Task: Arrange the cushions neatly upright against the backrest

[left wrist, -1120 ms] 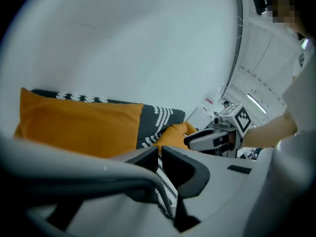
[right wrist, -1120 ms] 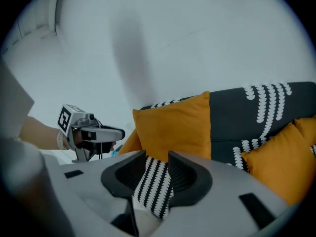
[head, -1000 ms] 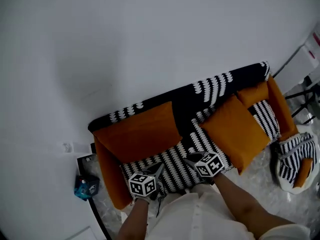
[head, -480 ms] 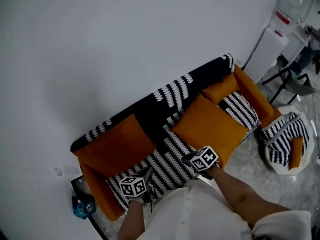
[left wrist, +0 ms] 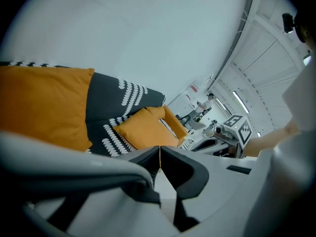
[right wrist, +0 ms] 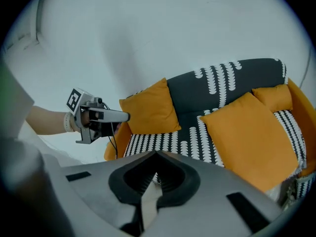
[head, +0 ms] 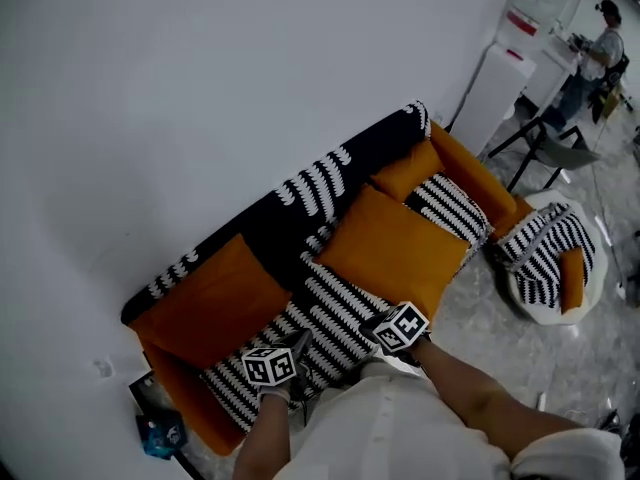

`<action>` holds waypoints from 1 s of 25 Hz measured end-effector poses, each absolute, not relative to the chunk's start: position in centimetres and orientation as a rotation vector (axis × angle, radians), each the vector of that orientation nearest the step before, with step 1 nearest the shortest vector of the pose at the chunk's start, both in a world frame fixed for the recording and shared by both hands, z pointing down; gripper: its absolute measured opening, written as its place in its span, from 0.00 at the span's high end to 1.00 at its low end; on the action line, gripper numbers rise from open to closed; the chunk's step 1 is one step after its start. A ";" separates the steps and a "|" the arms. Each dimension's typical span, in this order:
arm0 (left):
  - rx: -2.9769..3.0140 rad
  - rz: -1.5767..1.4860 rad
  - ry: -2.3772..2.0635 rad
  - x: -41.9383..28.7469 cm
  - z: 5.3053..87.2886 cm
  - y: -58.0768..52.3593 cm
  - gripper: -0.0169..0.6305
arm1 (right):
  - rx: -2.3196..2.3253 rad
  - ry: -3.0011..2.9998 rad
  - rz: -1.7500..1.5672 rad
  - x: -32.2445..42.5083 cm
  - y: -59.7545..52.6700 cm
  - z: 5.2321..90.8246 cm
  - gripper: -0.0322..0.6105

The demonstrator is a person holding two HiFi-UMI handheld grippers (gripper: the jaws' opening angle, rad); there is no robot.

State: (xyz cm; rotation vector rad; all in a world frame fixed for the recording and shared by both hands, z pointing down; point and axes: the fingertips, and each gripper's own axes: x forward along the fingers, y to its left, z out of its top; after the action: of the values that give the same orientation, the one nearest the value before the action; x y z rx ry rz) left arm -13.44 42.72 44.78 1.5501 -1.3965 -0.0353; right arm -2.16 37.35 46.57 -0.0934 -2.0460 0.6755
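Standing by the sofa [head: 330,313], I see the person hold out both tools over its front edge. The left gripper [left wrist: 159,151] is closed tight with nothing in it. The right gripper [right wrist: 156,155] is closed tight too, and it is empty as well.

Three orange cushions are on the sofa. The left cushion [head: 215,303] already stands up against the backrest [head: 300,193]. The small cushion [head: 405,173] sits at the far right end, against the backrest too. The middle cushion [head: 395,248] is the messy one. It is slumped on the seat, turned like a diamond, and its low corner hangs toward the front edge.

I think the middle cushion is the next job. To do it well, the right gripper should open wide first. Then it should pinch a fat bit of the cushion's near edge, not just the thin tip of the corner. After that, lift a little, turn the cushion until a flat side sits on the seat, and push it back until it leans on the backrest. The left gripper can hold the other side so it does not flop.

Both arms reach forward and low, side by side with a gap between them. Both grippers tip down toward the seat. The right one is near the middle cushion's low corner and looks like it is not touching it.
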 end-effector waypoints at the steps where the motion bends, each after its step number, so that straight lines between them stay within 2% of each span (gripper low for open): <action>1: 1.568 -0.026 -1.381 -13.1 44.9 42.1 0.93 | -0.080 -2.043 0.668 -1.8 37.2 46.6 0.92; 13: 1.765 0.156 -1.368 -11.8 43.3 34.4 0.93 | 0.287 -1.996 0.701 4.9 26.6 48.2 0.92; 25: 1.854 0.513 -1.173 -13.1 46.2 17.0 0.93 | 0.420 -1.975 0.757 8.6 7.9 50.7 0.92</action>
State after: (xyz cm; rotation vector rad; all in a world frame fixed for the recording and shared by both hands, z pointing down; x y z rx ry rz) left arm -13.09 17.01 46.21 1.8541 -1.1734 0.5130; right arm 8.62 7.94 50.67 0.4198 -1.9754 0.7569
